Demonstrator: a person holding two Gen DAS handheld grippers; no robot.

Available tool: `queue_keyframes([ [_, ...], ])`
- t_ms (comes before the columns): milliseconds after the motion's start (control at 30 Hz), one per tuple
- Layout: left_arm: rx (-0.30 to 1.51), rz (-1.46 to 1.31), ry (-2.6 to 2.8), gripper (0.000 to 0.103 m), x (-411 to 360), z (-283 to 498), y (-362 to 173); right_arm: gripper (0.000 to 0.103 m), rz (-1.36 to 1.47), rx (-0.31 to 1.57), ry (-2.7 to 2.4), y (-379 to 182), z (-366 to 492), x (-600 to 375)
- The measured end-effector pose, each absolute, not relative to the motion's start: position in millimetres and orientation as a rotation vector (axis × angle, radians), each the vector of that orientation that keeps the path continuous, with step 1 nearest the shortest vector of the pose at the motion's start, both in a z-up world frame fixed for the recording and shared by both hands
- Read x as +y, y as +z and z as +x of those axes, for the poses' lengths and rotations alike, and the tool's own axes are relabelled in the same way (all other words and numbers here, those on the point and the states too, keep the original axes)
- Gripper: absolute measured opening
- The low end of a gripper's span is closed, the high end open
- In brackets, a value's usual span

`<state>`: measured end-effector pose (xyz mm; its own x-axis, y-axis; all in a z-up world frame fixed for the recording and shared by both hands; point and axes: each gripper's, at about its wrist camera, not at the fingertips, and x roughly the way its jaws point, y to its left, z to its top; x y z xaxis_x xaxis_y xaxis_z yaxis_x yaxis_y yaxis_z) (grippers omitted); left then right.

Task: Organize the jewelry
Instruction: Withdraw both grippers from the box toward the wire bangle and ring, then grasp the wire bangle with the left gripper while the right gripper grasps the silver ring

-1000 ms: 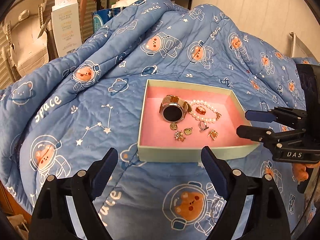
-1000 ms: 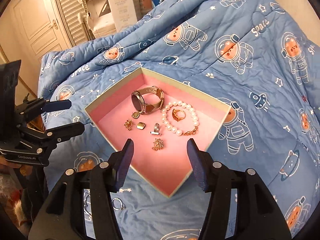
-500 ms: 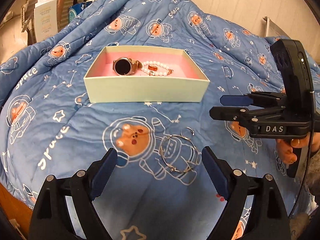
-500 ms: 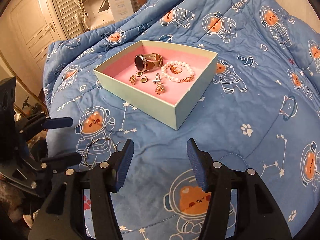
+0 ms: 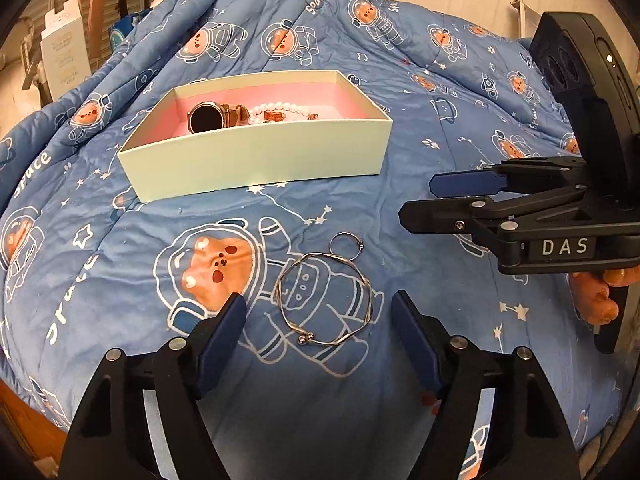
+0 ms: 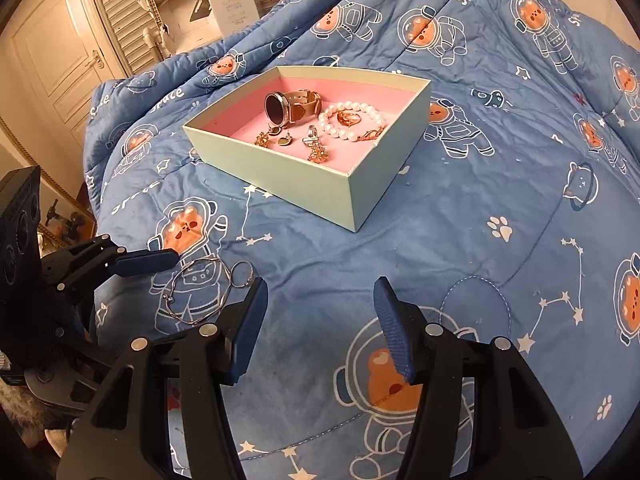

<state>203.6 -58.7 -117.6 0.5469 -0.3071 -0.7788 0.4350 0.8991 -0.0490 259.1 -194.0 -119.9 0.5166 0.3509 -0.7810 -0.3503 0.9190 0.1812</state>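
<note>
"Where is the bangle (image 5: 325, 299)?"
"On the bed, near the box (image 5: 256, 148). The left tongs (image 5: 318, 330) have just been closing, bangle loose between them. The right tongs (image 6: 320, 326) are open, empty."

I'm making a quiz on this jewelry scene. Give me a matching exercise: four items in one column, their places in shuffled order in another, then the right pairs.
Items
1. silver bangle
2. watch
3. gold ring
4. small silver ring

Places
A. inside the pearl bracelet loop
B. on the quilt, between the open left claw fingers
C. on the quilt, between bangle and box
D. in the box, beside the pearls

Pairs: 1-B, 2-D, 3-A, 4-C
</note>
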Motion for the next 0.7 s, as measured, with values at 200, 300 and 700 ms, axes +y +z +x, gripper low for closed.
queue_keyframes([
  [200,0.872,0.201,-0.42,0.052,-66,204,-119,0.056,-0.004,0.94,0.42,-122,259,-195],
  [300,0.869,0.189,-0.416,0.049,-64,203,-118,0.056,-0.005,0.944,0.426,-123,258,-193],
  [700,0.868,0.083,-0.333,0.049,-35,197,-111,0.053,-0.06,0.949,0.525,-129,252,-161],
])
